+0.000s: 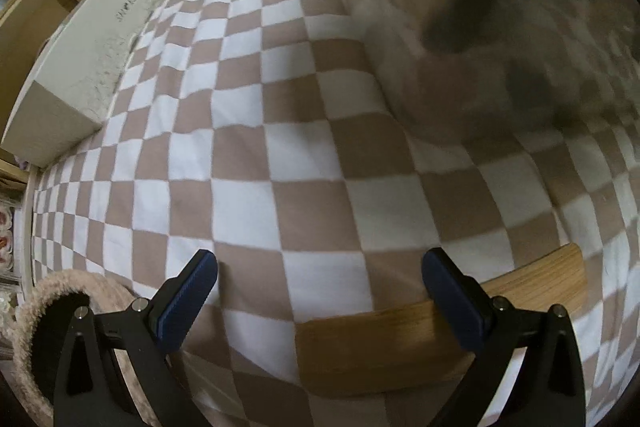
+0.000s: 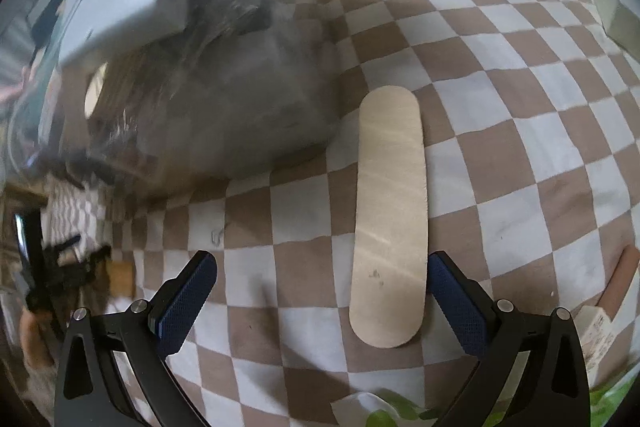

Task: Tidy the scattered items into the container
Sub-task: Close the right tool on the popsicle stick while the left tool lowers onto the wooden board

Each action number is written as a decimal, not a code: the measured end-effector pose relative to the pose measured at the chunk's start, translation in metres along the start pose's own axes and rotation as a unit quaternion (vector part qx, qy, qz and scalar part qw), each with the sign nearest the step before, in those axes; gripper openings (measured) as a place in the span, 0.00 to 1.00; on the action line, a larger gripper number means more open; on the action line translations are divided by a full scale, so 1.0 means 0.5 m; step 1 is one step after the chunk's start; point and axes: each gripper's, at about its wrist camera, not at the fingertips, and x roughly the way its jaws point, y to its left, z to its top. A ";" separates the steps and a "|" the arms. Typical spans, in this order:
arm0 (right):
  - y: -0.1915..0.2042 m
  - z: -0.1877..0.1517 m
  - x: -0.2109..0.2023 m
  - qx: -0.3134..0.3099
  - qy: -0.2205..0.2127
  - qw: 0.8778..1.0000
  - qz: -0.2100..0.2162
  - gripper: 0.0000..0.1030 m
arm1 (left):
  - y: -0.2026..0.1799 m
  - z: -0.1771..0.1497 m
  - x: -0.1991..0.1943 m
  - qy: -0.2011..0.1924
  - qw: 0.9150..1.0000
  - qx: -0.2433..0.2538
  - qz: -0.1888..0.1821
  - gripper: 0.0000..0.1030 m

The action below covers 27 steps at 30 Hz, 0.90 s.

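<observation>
Holding our right tongs [image 2: 322, 301] spread and empty, we should shift them rightward to straddle the flat wooden stick [image 2: 390, 217] lying on the checkered cloth [image 2: 520, 131] before closing, while our left tongs [image 1: 320, 301] wait apart.

A pale wooden stick [image 2: 388, 219] with rounded ends lies flat on the checkered cloth [image 2: 500, 155]. Just left of its far end stands a blurred clear container [image 2: 192, 75].

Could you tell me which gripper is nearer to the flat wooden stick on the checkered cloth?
Right. The right gripper has the wooden stick beside its right finger; the left gripper hovers over bare cloth.
</observation>
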 end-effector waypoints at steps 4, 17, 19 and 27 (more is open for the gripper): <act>-0.008 0.004 0.004 0.020 -0.011 1.000 -0.003 1.00 | -0.013 0.001 -0.006 -0.003 1.000 0.008 0.005 1.00; 0.015 -0.016 0.006 -0.012 -0.044 0.995 -0.089 0.76 | -0.098 0.024 -0.007 0.006 0.995 0.025 -0.096 1.00; 0.014 -0.017 0.009 -0.014 -0.044 0.994 -0.103 0.67 | -0.111 0.028 -0.009 0.004 0.994 0.028 -0.103 1.00; 0.000 -0.027 -0.009 -0.004 -0.063 0.993 -0.104 0.36 | -0.111 0.027 -0.026 -0.027 0.995 -0.056 -0.075 1.00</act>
